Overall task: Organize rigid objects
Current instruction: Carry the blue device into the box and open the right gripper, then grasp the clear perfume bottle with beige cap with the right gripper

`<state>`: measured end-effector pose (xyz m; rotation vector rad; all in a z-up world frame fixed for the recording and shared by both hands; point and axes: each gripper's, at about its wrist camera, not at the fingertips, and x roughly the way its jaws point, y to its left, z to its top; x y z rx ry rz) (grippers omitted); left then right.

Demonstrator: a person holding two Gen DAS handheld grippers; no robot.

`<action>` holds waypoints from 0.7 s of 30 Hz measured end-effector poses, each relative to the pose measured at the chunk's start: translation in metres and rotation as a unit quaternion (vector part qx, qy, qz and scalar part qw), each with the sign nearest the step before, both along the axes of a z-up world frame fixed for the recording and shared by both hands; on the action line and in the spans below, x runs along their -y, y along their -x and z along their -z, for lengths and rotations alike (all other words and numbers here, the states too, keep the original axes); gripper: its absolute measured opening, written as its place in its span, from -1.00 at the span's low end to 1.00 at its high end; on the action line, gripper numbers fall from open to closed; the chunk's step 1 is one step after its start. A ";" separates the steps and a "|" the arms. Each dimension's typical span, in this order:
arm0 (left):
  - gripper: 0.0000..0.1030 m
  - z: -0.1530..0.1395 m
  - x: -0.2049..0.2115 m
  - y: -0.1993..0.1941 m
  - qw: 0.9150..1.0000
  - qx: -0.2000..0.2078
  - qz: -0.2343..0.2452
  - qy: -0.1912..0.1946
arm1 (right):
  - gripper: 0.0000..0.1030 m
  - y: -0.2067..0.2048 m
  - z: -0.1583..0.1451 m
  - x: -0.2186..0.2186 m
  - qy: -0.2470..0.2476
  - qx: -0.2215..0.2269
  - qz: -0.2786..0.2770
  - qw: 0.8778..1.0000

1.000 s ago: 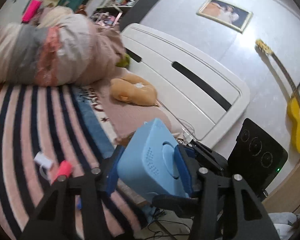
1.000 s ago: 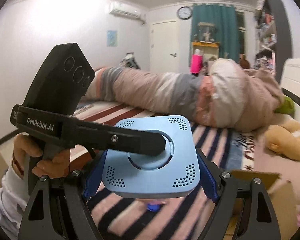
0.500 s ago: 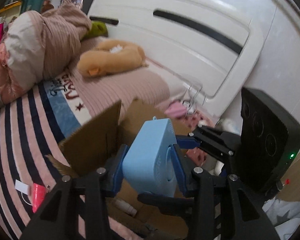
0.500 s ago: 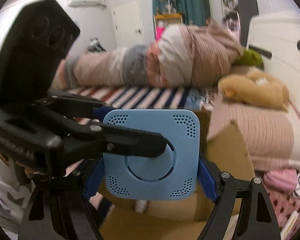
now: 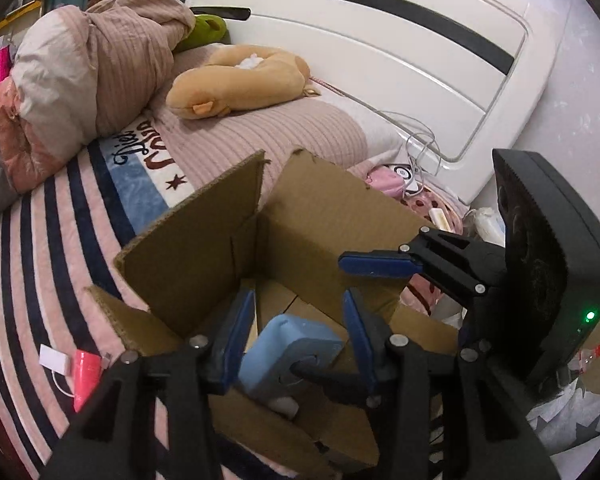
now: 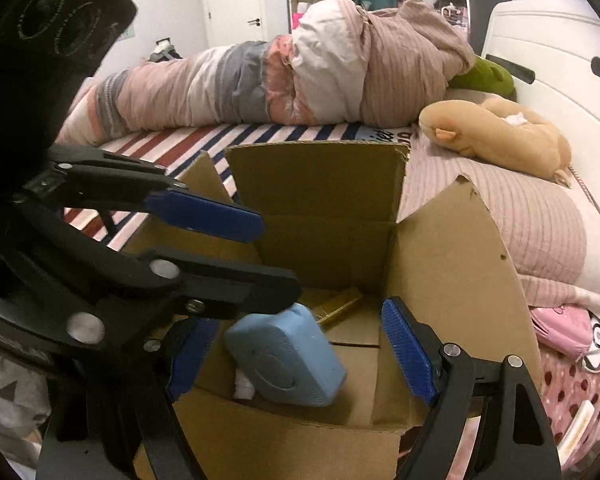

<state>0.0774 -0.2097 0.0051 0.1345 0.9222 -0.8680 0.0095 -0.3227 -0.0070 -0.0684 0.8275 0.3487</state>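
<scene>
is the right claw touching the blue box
Apart. The right wrist view shows the right claw open, a clear gap between its far finger and the blue box.

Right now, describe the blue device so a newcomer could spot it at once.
Start at the open cardboard box standing on the striped bed beside the white headboard. Look inside, below both grippers' blue pads: the light blue device lies tilted on the box floor. It is a rounded square slab with a circular recess, the only blue plastic thing among brown cardboard.
</scene>
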 end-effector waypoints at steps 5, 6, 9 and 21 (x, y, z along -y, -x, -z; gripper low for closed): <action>0.02 -0.014 -0.027 0.004 0.999 0.024 -0.035 0.010 | 0.79 0.003 -0.009 -0.005 -0.012 0.010 -0.007 1.000; 0.05 -0.017 -0.034 0.005 0.999 0.028 -0.041 0.014 | 0.79 0.003 -0.011 -0.007 -0.012 0.014 -0.007 1.000; 0.13 -0.028 -0.061 0.011 0.996 0.047 -0.069 0.025 | 0.79 0.004 -0.020 -0.017 -0.016 0.023 -0.009 1.000; 0.42 -0.018 -0.216 0.030 0.964 0.112 -0.242 0.007 | 1.00 0.008 -0.053 -0.120 -0.004 0.084 -0.044 0.996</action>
